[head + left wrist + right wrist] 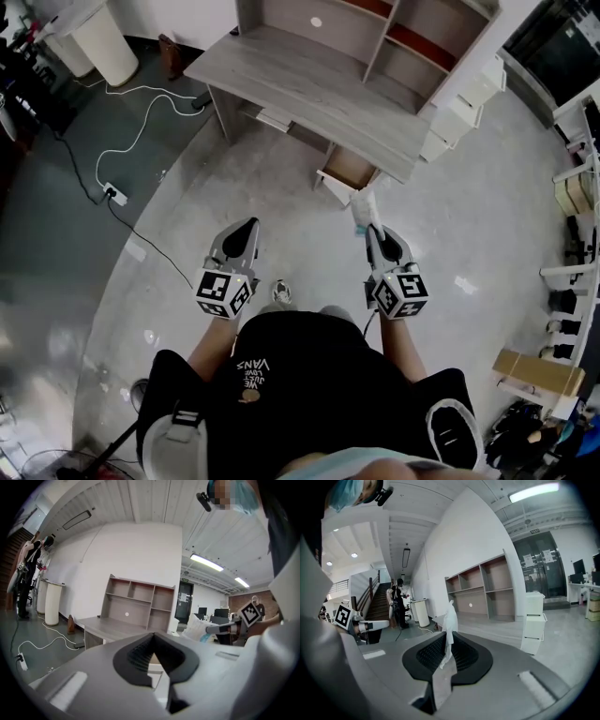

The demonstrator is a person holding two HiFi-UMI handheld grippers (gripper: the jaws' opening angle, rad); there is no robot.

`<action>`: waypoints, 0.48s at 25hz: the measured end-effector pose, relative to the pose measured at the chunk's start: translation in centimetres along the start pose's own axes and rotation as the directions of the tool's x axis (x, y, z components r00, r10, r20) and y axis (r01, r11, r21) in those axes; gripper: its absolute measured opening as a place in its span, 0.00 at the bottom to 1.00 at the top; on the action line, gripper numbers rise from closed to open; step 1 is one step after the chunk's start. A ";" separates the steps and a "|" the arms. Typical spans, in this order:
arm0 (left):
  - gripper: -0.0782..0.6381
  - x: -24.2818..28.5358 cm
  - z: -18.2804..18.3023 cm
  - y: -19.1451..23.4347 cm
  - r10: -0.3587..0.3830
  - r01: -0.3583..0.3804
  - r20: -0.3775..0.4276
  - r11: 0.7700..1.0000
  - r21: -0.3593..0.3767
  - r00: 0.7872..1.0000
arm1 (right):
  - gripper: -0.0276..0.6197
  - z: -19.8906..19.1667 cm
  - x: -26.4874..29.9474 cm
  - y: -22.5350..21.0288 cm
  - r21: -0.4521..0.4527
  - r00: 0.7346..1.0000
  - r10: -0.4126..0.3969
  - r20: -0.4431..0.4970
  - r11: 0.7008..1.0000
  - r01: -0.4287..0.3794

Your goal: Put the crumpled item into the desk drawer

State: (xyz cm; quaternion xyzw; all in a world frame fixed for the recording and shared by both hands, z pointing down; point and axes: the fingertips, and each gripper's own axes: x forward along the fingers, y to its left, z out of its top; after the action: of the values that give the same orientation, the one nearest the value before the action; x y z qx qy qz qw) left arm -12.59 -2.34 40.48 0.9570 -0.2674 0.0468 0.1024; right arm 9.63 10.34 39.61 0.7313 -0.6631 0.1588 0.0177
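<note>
The crumpled item (364, 208) is a white scrunched wad that sticks out past the tips of my right gripper (372, 230), which is shut on it. In the right gripper view the crumpled item (451, 620) rises thin and pale between the black pads of the right gripper (449, 641). The grey desk (300, 84) stands ahead, and its drawer (349, 169) is pulled open just beyond the wad. My left gripper (249, 225) hangs level with the right one, shut and holding nothing. The left gripper view shows the left gripper (152, 641) pointed at the desk (108, 625).
A white drawer cabinet (464, 112) stands right of the desk. A white cable and power strip (112, 192) lie on the floor at left, near a white bin (103, 37). A cardboard box (539, 372) sits at the right. A person (398, 604) stands by the stairs.
</note>
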 end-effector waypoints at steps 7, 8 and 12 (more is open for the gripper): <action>0.18 2.4 -0.2 1.7 -0.032 0.032 -0.017 0.999 -0.008 0.999 | 0.09 -0.2 3.4 -0.1 -0.018 0.999 -0.006 -0.039 1.000 0.005; 0.18 2.8 -0.4 1.8 -0.031 0.031 -0.021 0.999 -0.011 0.999 | 0.09 -0.2 3.9 -0.4 -0.020 0.999 -0.005 -0.045 1.000 0.004; 0.18 4.4 -0.7 2.2 -0.017 0.017 -0.031 1.000 -0.013 0.999 | 0.09 -0.4 6.0 -1.8 -0.026 0.998 0.009 -0.066 1.000 -0.011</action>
State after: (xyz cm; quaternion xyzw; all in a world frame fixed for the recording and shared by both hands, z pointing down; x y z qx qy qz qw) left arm -9.97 -6.25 42.22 0.9578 -0.2578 0.0590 0.1127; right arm 11.72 4.83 41.83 0.7220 -0.6679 0.1742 0.0485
